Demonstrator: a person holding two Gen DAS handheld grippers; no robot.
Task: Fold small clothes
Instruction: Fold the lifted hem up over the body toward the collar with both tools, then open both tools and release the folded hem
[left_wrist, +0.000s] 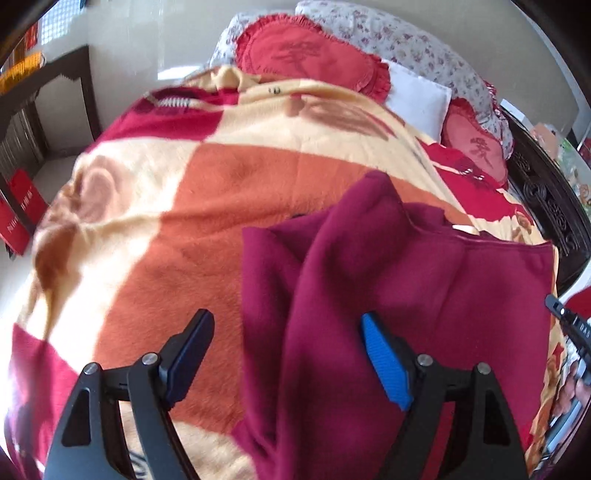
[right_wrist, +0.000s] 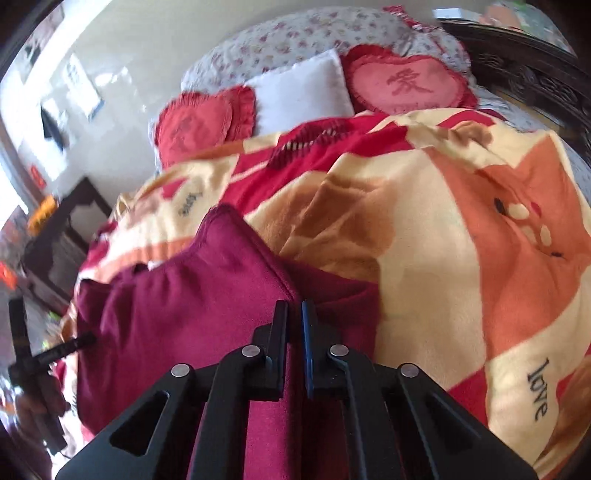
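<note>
Grippers as I see them through the two wrist cameras.

My left gripper has its jaws spread wide: the black finger on the left and the blue-padded finger on the right stand well apart, both angled forward and downward, nothing pinched between them. My right gripper has its jaws drawn almost together, the black finger and the blue-edged finger nearly parallel, with a fold of maroon garment clamped in the narrow gap. In the right wrist view the left gripper's black body appears at the far left edge; in the left wrist view the right gripper's tip enters at the far right edge.
</note>
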